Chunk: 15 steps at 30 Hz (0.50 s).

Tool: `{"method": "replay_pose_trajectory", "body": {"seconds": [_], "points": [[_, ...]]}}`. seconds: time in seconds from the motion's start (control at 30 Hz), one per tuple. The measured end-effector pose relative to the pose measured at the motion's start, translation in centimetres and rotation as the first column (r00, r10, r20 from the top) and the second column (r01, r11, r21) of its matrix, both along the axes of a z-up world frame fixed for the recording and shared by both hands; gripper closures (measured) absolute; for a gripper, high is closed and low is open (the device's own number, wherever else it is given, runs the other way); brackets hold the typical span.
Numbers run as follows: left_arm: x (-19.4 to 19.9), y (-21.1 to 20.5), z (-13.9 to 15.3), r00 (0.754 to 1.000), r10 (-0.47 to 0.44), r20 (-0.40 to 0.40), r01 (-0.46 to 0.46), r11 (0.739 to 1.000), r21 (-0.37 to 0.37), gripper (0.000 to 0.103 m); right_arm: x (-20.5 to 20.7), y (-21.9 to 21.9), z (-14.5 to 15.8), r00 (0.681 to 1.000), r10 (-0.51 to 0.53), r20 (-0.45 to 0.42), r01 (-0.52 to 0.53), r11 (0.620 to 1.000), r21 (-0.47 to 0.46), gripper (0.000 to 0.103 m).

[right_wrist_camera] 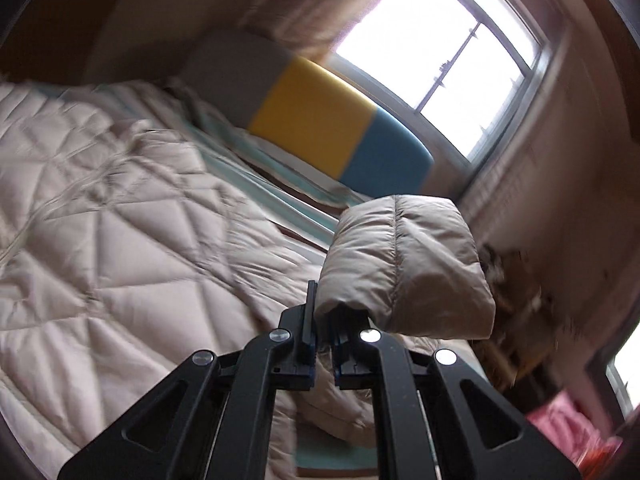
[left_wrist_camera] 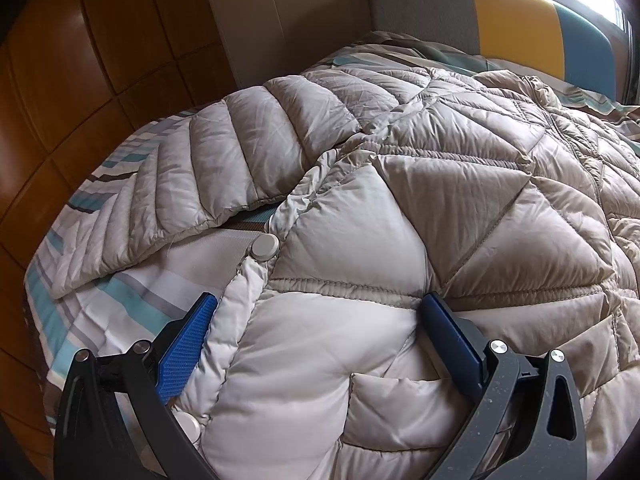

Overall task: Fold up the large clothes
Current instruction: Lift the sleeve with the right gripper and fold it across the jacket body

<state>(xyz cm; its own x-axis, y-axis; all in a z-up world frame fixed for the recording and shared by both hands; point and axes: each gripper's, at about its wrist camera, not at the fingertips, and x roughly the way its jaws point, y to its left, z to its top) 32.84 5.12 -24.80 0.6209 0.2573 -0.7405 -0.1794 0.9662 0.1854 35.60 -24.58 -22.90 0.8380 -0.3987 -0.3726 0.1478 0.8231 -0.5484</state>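
Note:
A large pale beige quilted down coat (left_wrist_camera: 400, 184) lies spread over the bed, one sleeve (left_wrist_camera: 224, 160) stretched out to the left. A round snap button (left_wrist_camera: 265, 246) sits on its front edge. My left gripper (left_wrist_camera: 320, 300) rests low on the coat, open wide, its blue pads (left_wrist_camera: 188, 344) straddling a puffy panel without pinching it. In the right wrist view the coat body (right_wrist_camera: 120, 220) spreads to the left, blurred. My right gripper (right_wrist_camera: 324, 316) is shut on the other sleeve's cuff (right_wrist_camera: 404, 264), which stands lifted above the bed.
A striped blue, white and grey sheet (left_wrist_camera: 100, 304) covers the bed. The grey, yellow and blue headboard (left_wrist_camera: 516, 16) stands at the far end under a bright window (right_wrist_camera: 440, 52). Wooden wardrobe panels (left_wrist_camera: 60, 60) run along the left. Something pink (right_wrist_camera: 560, 424) lies low right.

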Motion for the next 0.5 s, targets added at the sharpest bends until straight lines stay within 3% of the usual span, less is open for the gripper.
{"method": "replay_pose_trajectory", "body": {"seconds": [0.23,0.43,0.5], "points": [[0.0,0.0,0.0,1.0,0.001,0.002,-0.001,1.0,0.001,0.003,1.6,7.8,-1.3,0.975,0.213,-0.06,-0.217,0.974,-0.07,0.098],[0.0,0.0,0.0,1.0,0.001,0.003,-0.001,1.0,0.004,0.003,1.5,13.7,-2.8,0.919,0.381,-0.104,-0.386,0.922,-0.033,0.098],[0.0,-0.1,0.0,1.0,0.002,0.004,-0.002,1.0,0.006,0.003,1.7,14.8,-3.1,0.895,0.426,-0.131,-0.427,0.904,0.018,0.098]]}}
